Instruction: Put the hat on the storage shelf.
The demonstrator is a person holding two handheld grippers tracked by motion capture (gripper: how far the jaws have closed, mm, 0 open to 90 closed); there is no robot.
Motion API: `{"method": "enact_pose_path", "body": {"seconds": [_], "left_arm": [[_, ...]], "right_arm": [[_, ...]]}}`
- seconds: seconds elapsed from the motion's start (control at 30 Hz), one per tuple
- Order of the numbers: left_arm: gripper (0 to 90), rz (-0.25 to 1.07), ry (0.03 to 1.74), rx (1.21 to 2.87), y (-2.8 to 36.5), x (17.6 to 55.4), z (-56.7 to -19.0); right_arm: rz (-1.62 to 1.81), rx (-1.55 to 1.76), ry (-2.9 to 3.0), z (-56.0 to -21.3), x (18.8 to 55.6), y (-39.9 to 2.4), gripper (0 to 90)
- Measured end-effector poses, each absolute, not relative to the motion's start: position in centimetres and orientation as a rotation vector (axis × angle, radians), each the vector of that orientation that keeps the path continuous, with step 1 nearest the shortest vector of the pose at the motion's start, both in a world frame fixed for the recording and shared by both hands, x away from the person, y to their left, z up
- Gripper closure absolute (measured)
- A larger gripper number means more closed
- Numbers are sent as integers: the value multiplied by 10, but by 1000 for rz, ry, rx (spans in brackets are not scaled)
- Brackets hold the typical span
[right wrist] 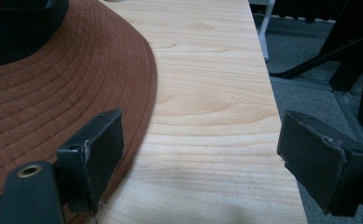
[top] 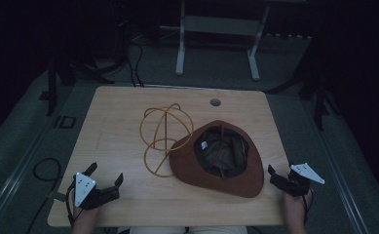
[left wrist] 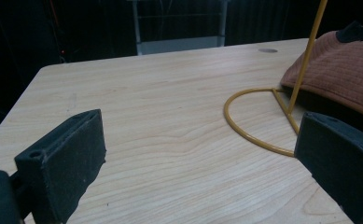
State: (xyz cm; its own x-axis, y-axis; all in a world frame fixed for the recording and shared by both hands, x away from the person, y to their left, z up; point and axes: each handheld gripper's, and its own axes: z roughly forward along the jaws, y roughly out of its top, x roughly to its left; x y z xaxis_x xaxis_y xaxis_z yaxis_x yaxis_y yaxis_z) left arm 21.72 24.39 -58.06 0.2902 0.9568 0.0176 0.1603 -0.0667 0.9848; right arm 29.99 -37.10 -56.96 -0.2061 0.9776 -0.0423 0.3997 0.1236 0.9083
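A brown wide-brimmed hat [top: 216,161] lies crown-down on the wooden table [top: 114,122], its dark lining facing up. A yellow wire stand [top: 165,131] of hoops and a rod sits to its left, touching the brim. My left gripper [top: 105,174] rests open near the front left corner, clear of the stand. In the left gripper view its jaws [left wrist: 202,154] stand wide with bare wood between them; the stand's base ring [left wrist: 244,126] and the hat [left wrist: 342,65] lie ahead to the right. My right gripper [top: 280,170] is open beside the hat's right brim [right wrist: 76,84], and its left pad [right wrist: 102,149] hangs over the brim edge.
A round cable hole [top: 215,102] sits near the table's far edge. The table's right edge [right wrist: 282,121] runs close to my right gripper, with grey floor beyond. A white desk frame [top: 216,29] stands behind the table. Cables [top: 46,170] lie on the floor at left.
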Motion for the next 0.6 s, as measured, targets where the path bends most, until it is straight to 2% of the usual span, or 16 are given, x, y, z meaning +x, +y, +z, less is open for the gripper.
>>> {"method": "enact_pose_path", "body": {"seconds": [0.3, 0.6], "left_arm": [[28, 916, 1079, 1468, 241, 217, -579], [45, 957, 1053, 1552, 233, 217, -580]], "right_arm": [[1092, 1386, 1710, -569, 300, -375, 143], [1119, 1339, 1820, -552, 301, -360, 137]]}}
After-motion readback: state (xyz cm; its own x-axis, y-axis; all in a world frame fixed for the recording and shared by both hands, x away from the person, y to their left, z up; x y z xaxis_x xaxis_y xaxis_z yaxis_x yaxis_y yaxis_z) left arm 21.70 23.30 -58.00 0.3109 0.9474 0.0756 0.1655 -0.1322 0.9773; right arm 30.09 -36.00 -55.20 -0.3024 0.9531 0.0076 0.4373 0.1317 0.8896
